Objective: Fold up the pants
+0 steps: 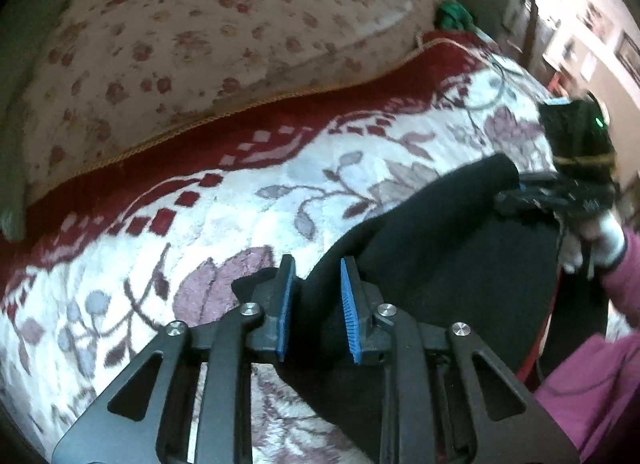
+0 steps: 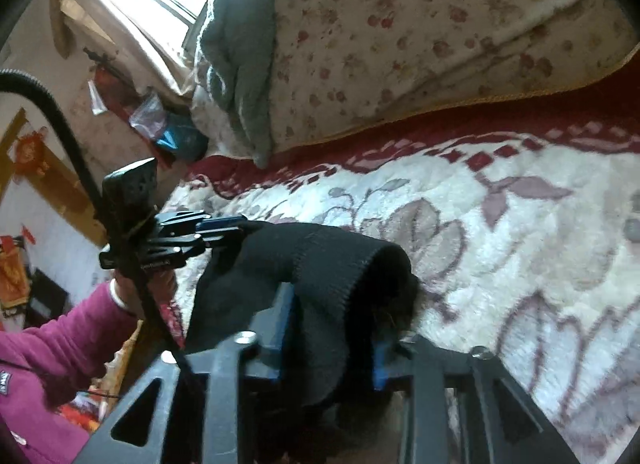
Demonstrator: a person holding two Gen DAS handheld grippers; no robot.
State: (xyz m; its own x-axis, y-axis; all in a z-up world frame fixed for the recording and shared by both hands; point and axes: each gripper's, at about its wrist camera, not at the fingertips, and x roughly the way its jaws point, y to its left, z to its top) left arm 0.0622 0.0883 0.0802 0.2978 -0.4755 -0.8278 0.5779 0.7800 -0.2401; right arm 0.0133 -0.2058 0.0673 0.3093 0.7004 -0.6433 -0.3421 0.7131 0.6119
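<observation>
Pants [image 1: 432, 232]: black, lifted above the bed, the cloth strung between the two grippers; the ribbed band [image 2: 332, 260] curls open like a tube near the right tool
Left gripper [image 1: 316, 304]: jaws part-way closed with a fold of the black cloth running between the blue pads [image 1: 349, 304]; the gap looks wider than the cloth is thick, so how firm the pinch is cannot be told
Right gripper [image 2: 332, 328]: jaws closed around a thick bunch of the fabric, which drapes over and hides the pads
Surface: floral blanket [image 1: 200, 224] with a dark red border, a flowered quilt [image 1: 200, 24] piled behind it
Step, as judged: edge held at two points, garment likely ready to be spread or laid over itself; the fold looks barely begun
Risk one: the cloth may slide out of the left jaws if the tools pull apart, since that bite looks shallow
Risk two: the right bunch holds several layers, so releasing it could leave a crumpled heap instead of a flat edge
Risk three: the plush blanket may drag the fabric and skew the crease
</observation>
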